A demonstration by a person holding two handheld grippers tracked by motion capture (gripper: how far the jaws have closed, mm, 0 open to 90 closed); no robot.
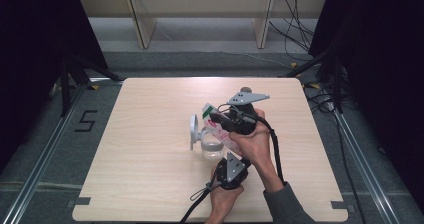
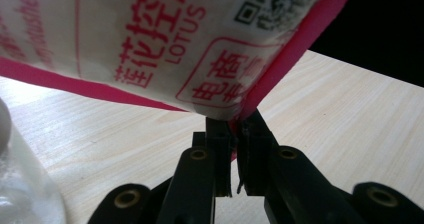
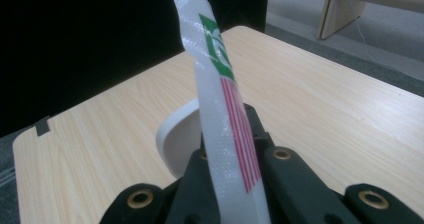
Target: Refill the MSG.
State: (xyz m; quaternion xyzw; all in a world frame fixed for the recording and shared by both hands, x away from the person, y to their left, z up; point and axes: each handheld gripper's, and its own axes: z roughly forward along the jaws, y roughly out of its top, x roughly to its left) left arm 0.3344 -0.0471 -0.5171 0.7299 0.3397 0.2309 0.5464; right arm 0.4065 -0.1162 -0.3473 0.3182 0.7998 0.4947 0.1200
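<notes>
A white packet [image 1: 216, 126] with pink edges and red print is held tilted above the table between both grippers. My left gripper [image 1: 233, 156] is shut on its lower pink corner [image 2: 245, 111]. Farther up, my right gripper [image 1: 214, 117] is shut on the packet's upper end, a thin white strip with green and red marks [image 3: 220, 99]. Beneath the packet stands a clear jar [image 1: 211, 148], also at the left edge of the left gripper view as the jar [image 2: 20, 184]. Its white lid [image 1: 193, 130] stands open on the left, and the lid [image 3: 175, 136] shows behind the right jaws.
The light wooden table [image 1: 145, 154] has bare room to the left and right of the jar. Wooden shelf legs [image 1: 142, 26] and cables [image 1: 300, 34] lie on the floor beyond the far edge. Black curtains flank both sides.
</notes>
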